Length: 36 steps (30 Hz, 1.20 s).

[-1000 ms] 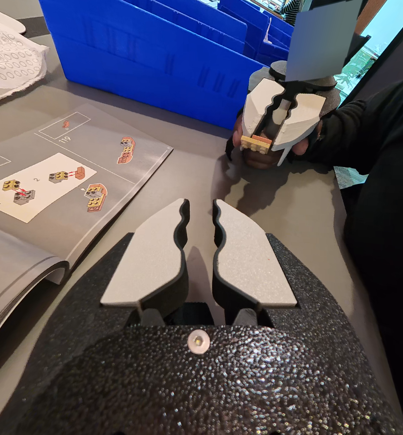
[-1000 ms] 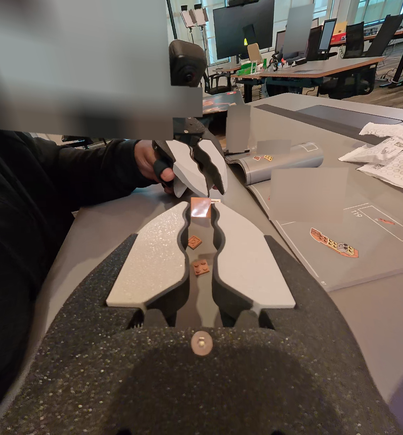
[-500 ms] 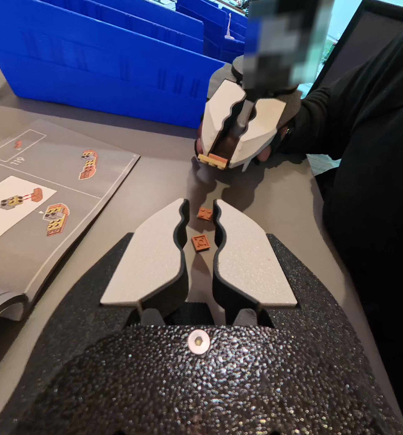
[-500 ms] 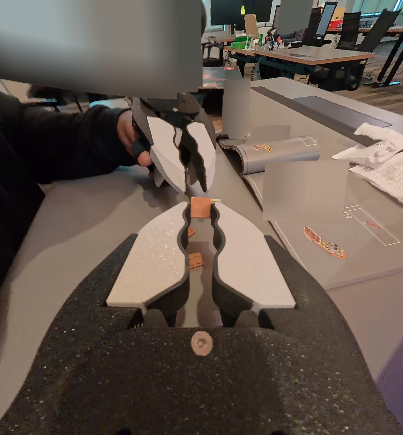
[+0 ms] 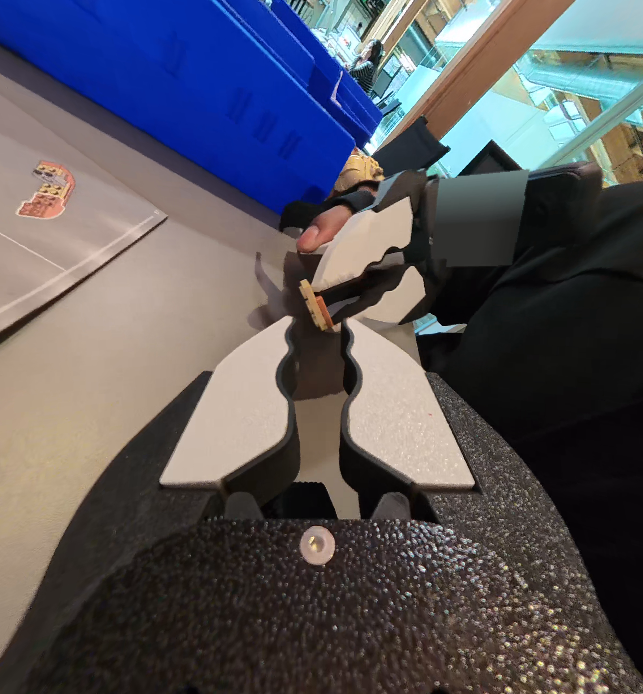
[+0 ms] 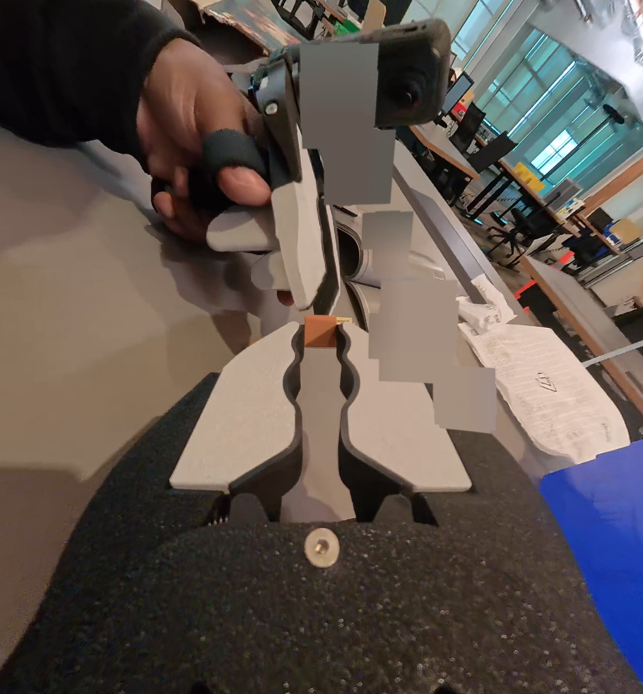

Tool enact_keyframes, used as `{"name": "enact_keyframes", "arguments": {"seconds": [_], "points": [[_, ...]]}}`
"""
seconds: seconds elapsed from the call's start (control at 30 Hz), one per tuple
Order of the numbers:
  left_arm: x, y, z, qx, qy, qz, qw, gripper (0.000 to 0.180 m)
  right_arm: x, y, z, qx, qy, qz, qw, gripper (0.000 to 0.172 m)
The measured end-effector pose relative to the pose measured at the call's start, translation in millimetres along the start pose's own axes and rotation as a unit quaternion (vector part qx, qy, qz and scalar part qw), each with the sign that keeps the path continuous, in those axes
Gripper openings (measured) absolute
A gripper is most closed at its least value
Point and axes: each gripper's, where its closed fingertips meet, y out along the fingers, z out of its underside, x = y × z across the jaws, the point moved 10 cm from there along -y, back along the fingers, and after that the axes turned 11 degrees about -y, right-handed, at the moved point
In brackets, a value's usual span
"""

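My right gripper (image 6: 320,330) is shut on a small brown plate (image 6: 319,332) that is joined to a tan studded plate (image 6: 344,320). In the left wrist view this right gripper (image 5: 325,302) lies rolled on its side and holds the tan and brown piece (image 5: 314,306) just beyond my left gripper's tips. My left gripper (image 5: 317,325) is open and holds nothing. The lower end of the tan plate is close to its right fingertip (image 5: 346,326). In the right wrist view the left gripper (image 6: 318,302) shows edge-on, pointing down just behind the brown plate. Both grippers are above the grey table (image 5: 87,375).
Blue bins (image 5: 199,75) stand along the far side, and one blue bin (image 6: 612,544) shows at the right. An open instruction booklet (image 5: 49,225) lies to the left. White printed bags (image 6: 537,375) lie on the table. A person's hand (image 6: 199,131) and dark sleeves are close by. My left and right fingertips are right by each other.
Both grippers have rolled and drawn together, so the right one's piece now sits at my left gripper's tips. My left jaws have opened slightly. The two loose brown plates on the table have left view.
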Motion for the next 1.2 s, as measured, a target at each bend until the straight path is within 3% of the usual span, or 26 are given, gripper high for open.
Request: {"name": "enact_keyframes", "arguments": {"seconds": [0.43,0.77,1.2], "points": [[-1,7,4,0.003,0.006,-0.031,1.0,0.019,5,3,3,-0.008,-0.005,-0.001,1.0,0.016],[9,-12,-7,-0.08,-0.043,-0.018,0.996,0.019,0,1,9,-0.01,0.024,-0.006,1.0,0.016],[10,-12,-7,-0.08,-0.043,-0.019,0.996,0.019,-2,-1,11,-0.012,0.037,-0.008,0.999,0.016]]}}
